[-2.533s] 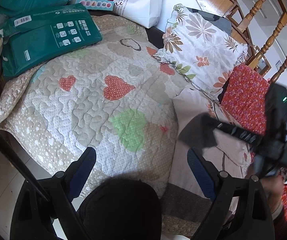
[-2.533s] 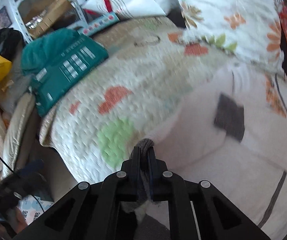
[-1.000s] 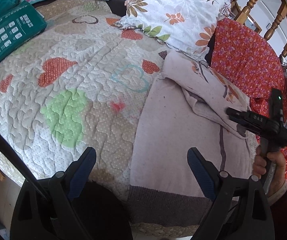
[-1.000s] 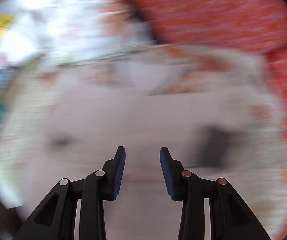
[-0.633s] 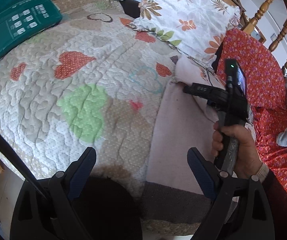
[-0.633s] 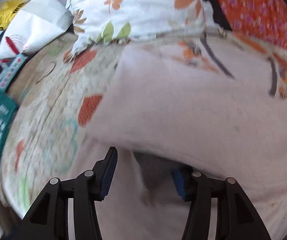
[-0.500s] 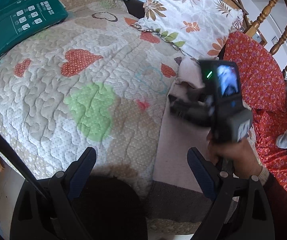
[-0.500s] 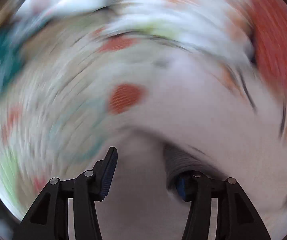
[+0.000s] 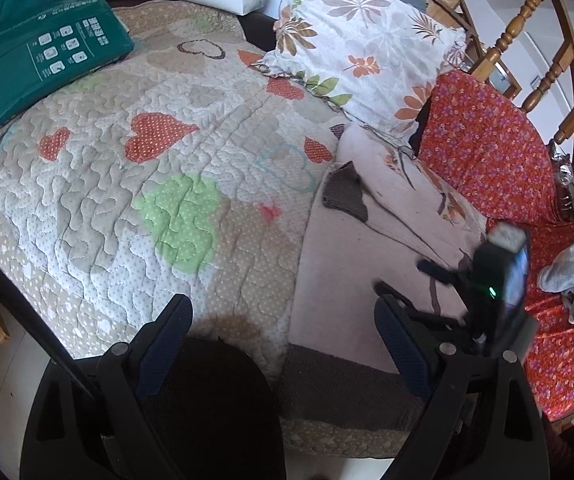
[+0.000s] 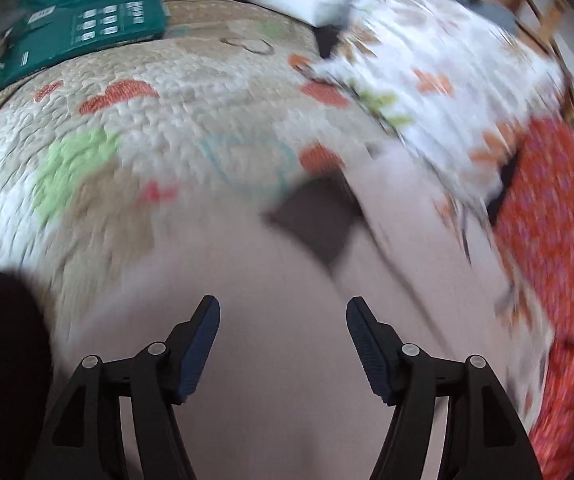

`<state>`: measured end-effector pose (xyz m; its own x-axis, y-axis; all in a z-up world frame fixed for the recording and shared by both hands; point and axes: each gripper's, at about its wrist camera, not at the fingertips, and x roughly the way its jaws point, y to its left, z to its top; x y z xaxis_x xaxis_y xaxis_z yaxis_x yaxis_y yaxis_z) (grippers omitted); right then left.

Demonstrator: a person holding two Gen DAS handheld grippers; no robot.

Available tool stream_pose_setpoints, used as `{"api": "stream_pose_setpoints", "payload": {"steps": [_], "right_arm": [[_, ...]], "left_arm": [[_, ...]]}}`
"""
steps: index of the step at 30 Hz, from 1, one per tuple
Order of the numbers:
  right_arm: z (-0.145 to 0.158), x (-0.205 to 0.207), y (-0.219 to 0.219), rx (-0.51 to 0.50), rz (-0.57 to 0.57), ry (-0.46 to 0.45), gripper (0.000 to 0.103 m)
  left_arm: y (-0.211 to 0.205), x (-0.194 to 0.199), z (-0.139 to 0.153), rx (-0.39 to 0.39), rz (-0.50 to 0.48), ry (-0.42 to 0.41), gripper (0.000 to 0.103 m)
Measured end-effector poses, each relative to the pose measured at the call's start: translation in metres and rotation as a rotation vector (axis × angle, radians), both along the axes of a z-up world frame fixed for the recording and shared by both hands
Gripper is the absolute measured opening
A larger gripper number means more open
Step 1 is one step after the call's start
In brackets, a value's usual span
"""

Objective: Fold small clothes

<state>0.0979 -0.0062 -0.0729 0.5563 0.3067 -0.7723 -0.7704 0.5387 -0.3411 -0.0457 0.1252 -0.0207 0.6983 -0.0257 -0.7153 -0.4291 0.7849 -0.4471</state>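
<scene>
Pink fabric of a small sweater (image 9: 351,264) lies spread along the right side of a heart-patterned quilt (image 9: 147,184), its brown ribbed hem (image 9: 347,388) at the near edge and one sleeve already laid across the body, so that the brown cuff (image 9: 345,196) rests near the top left corner. A floral pillow (image 9: 367,52) sits just beyond it and a red flowered cloth (image 9: 499,152) lies alongside on the right.

Both tools are empty. The left gripper (image 9: 283,352) hangs with its jaws wide above the near edge of the quilt and the hem. The right gripper (image 10: 283,344), jaws also spread wide, hovers over the middle of the pink body; its own view is smeared by motion, so finer detail there cannot be read.

The step in hand looks like taking hold for the next fold. To do it well, each gripper should pinch a hem corner, catching both layers and only the sweater, not the quilt beneath. Lift both corners together and level, carry them toward the collar end, and lay the fabric down flat so the folded sleeve stays trapped inside. A loose, soft knit will sag between the two grips, so keeping light tension across the hem should prevent wrinkles.
</scene>
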Motion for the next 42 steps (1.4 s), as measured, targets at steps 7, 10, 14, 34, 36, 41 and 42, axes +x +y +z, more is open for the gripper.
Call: {"api": "stream_pose_setpoints", "payload": {"steps": [7,10,14,34,36,41,42], "right_arm": [[0.017,0.018,-0.172,0.160,-0.424,0.155,0.070],[0.035,0.022,-0.237,0.255,-0.583,0.175,0.070],[0.055,0.008,-0.306,0.405,-0.700,0.186,0.070],[0.065,-0.010,-0.361,0.442,-0.822,0.158,0.079],[0.064,-0.010,-0.358,0.421,-0.834,0.153,0.079],[0.061,-0.007,-0.355,0.342,-0.871,0.174,0.079],[0.061,-0.007,-0.355,0.335,-0.873,0.174,0.079]], "left_arm": [[-0.030,-0.021,0.026,0.043,-0.052,-0.039,0.092],[-0.044,-0.031,0.041,0.095,-0.092,-0.066,0.092],[-0.054,-0.036,0.049,0.145,-0.119,-0.067,0.092],[-0.095,0.052,0.070,0.177,-0.239,-0.108,0.095],[-0.085,0.077,0.067,0.178,-0.213,-0.104,0.095],[-0.051,0.141,0.058,0.081,-0.164,-0.058,0.095],[-0.043,0.154,0.056,0.077,-0.151,-0.049,0.095]]}}
